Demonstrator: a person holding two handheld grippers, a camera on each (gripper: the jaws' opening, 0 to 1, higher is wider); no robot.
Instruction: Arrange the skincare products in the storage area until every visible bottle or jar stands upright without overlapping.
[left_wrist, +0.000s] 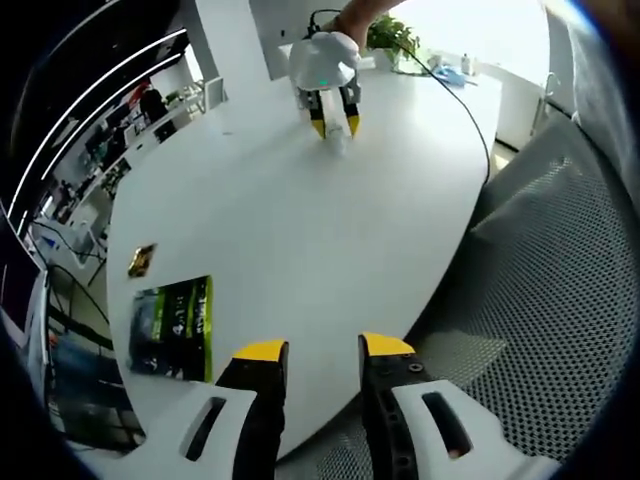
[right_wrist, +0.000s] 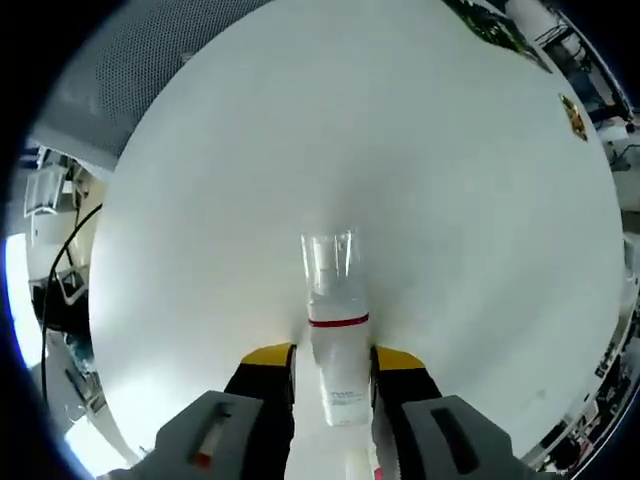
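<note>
**Right gripper holds a clear-capped bottle; left gripper idle at the table edge**

Right gripper (right_wrist: 332, 352) has its yellow-tipped jaws on either side of a white bottle (right_wrist: 337, 345), grasping it around the lower body. In the right gripper view the bottle points away from the camera over the white table (right_wrist: 200, 180); it has a clear cap (right_wrist: 330, 262) at the far end, a red band just below the cap and small print on a label nearer the jaws. Whether the bottle stands on the table or is lifted off it cannot be told from this angle.

In the left gripper view the same gripper (left_wrist: 335, 122) appears at the far side of the table (left_wrist: 300, 230), a hand (left_wrist: 355, 18) on it from above, with the bottle (left_wrist: 338, 138) between its jaws and low over the surface.

Left gripper (left_wrist: 312, 350) sits at the near edge of the table with its jaws apart and nothing between them. To its left lies a green and black box (left_wrist: 175, 325), flat on the table, and just beyond that a small gold and black item (left_wrist: 141, 260). A black cable (left_wrist: 470, 105) runs across the far right of the table. A grey mesh chair (left_wrist: 560, 300) is just beside the table edge on the right. A green plant (left_wrist: 390, 38) stands at the far end.
</note>
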